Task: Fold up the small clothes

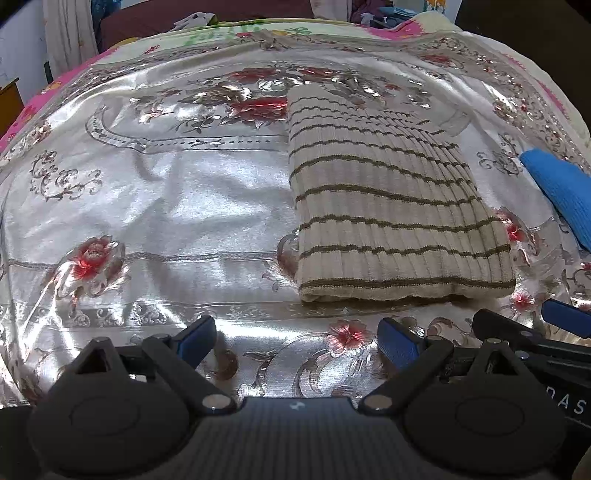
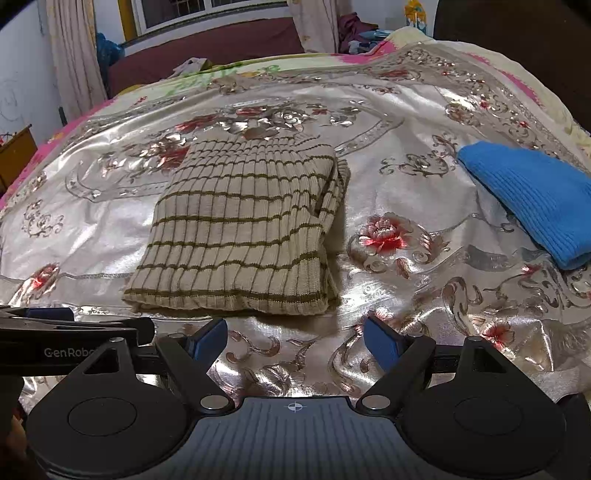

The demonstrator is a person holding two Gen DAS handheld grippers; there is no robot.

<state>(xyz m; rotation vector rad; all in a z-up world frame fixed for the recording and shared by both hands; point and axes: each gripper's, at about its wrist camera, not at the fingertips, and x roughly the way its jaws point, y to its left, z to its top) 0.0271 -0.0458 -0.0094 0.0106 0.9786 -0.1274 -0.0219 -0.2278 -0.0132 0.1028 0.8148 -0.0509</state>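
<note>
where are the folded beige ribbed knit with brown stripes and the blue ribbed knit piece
folded beige ribbed knit with brown stripes point(image 2: 240, 229), right wrist view, middle of its top face
blue ribbed knit piece point(image 2: 532, 199), right wrist view, middle of its ribbed surface

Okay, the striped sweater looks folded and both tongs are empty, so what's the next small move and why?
Probably swing the right tongs toward the blue knit garment. The striped sweater already lies folded on the floral bedspread; the blue one sits apart to its right, nearer those tongs, apparently awaiting its turn.

Shiny flower bed cover point(image 2: 424, 122) w/ pink blanket point(image 1: 33, 107) under. Window point(image 2: 207, 11), curtain point(image 2: 74, 55) & white wall point(image 2: 22, 81) at back.
</note>
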